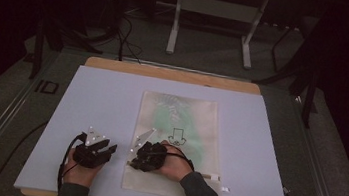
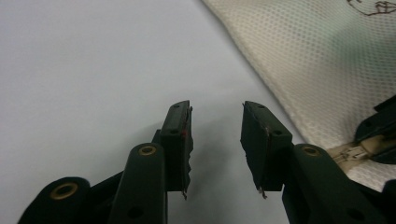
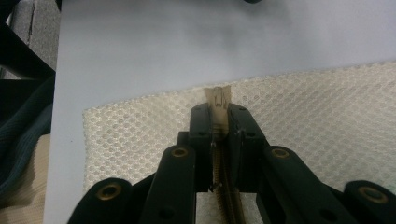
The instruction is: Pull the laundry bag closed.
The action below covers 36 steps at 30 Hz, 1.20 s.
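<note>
Here the right gripper has its jaws pinched tight on the zipper pull of the mesh bag, which lies flat at the centre of the high view. The left gripper, lower left of the bag, hangs part open over the bare mat, holding nothing. With nothing pinning the bag, a tug on the pull may simply drag the whole bag along.
</note>
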Motion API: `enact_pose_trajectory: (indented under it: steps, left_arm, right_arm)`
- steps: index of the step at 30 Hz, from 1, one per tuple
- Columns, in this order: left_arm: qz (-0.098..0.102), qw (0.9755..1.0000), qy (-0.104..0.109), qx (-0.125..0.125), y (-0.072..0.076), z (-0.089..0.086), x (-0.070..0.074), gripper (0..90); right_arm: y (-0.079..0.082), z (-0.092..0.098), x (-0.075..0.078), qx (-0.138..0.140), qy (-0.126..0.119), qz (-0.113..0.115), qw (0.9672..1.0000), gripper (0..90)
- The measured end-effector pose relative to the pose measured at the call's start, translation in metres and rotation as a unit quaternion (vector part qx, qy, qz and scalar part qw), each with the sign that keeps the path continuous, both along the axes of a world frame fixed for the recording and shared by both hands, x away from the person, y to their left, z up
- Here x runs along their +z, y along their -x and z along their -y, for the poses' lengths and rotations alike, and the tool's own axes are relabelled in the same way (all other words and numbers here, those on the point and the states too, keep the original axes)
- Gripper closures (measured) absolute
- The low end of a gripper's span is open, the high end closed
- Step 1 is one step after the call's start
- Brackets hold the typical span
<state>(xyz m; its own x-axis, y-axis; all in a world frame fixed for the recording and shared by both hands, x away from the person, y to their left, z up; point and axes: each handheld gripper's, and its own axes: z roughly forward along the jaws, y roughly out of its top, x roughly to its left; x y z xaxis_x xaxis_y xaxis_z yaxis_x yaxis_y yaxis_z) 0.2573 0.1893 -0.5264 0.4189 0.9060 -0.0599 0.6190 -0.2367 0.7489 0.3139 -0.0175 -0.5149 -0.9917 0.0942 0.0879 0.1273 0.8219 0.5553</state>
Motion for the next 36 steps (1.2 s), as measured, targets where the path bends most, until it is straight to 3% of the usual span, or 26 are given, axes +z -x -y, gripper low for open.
enact_pose_trajectory:
  steps: [8,20,23,36]
  left_arm:
    - [-0.002,0.9997,0.006,-0.025,0.001,0.009,0.0,67.4]
    - [-0.015,0.9972,0.024,-0.07,0.002,0.016,-0.001,88.2]
    - [-0.018,0.9958,0.029,-0.085,0.002,0.019,-0.001,88.7]
    - [-0.029,0.9929,0.033,-0.11,0.001,0.033,-0.004,88.9]
  right_arm:
    - [0.002,-0.001,-0.001,0.002,0.005,0.009,0.9999,81.5]
    - [0.006,-0.002,-0.001,0.002,0.006,0.025,0.9997,81.7]
    - [0.006,-0.001,-0.002,0.002,0.005,0.025,0.9997,81.7]
    - [0.008,0.0,-0.003,-0.003,0.0,0.028,0.9996,81.7]
